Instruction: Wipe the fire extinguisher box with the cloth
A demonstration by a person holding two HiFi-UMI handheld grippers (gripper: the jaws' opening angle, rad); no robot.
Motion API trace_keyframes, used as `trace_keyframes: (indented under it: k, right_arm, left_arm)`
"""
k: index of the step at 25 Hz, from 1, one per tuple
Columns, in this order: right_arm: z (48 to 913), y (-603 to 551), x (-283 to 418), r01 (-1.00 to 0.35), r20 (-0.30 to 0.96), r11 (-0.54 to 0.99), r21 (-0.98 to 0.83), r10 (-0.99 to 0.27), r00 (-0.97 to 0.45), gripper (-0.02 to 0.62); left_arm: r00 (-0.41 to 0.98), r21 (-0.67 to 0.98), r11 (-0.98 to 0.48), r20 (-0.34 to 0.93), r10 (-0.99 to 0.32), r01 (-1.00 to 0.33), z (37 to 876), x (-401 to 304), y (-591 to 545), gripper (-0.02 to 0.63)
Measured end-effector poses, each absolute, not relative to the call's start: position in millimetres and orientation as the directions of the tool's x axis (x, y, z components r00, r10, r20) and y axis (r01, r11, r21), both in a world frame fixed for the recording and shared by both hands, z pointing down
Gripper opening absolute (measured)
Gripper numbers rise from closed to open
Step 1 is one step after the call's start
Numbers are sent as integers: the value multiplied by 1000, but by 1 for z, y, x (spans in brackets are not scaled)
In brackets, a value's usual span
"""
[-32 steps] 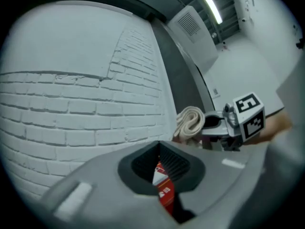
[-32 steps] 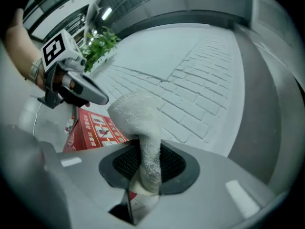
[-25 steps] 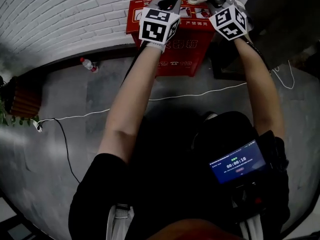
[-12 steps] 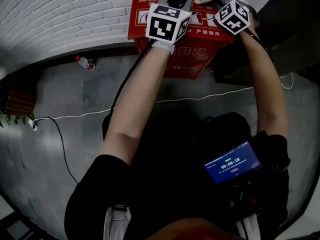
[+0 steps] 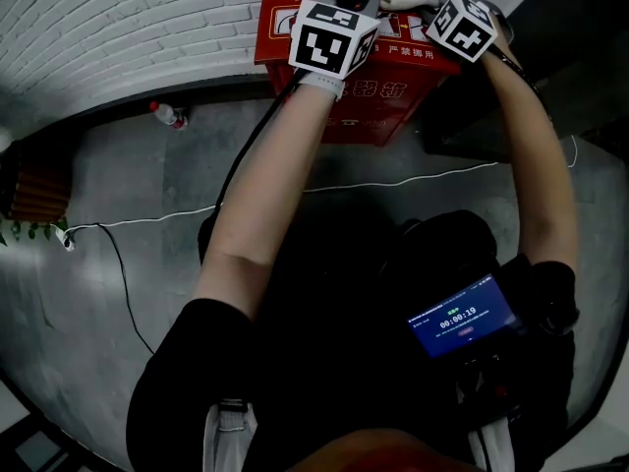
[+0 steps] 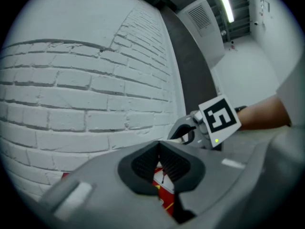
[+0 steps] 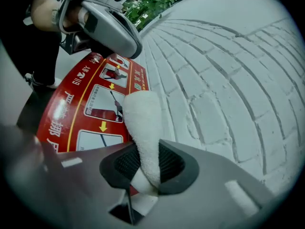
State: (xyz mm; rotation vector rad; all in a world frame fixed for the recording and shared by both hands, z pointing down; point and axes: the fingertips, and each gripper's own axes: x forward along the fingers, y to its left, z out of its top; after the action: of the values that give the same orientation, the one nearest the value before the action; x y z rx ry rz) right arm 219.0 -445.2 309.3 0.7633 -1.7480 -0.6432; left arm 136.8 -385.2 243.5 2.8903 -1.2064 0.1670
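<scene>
Where the red box (image 7: 71, 109) meets the wall (image 7: 214, 80), a white cloth (image 7: 143, 123) is clamped in the right tongs (image 7: 145, 163); the left tongs (image 6: 159, 163) are closed, empty.

Industrial building corridor: brick wall (image 5: 118, 28), concrete floor (image 5: 128, 180)

Left tongs (image 6: 159, 143) closed and empty, right tongs (image 7: 145, 156) clamped, side by side.
</scene>
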Motion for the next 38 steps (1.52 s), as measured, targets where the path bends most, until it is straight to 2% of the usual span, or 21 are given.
trace_keyframes:
  k: [12,25,31,38]
  right_arm:
    - [311,-365,199,-134,668,708,694,-702,-248,86]
    - [324,-286,196,-150,710,762,630,-643,-287,86]
    - [330,-257,189,-81,724,767,636,-630,-280,86]
    - [308,-268,179,-171,686,764,623,-638,-351,87]
  left_arm:
    - [677,-19,-683,113,-727,-730,255,121,-345,3]
    - [664,-30,-669,92,-742,-743,243,120,-294,3]
    - [658,-36,-662,82,-749,-749,241,113,-284,3]
    - [644,-15,-645,61,-763,-764,235,90,-296,3]
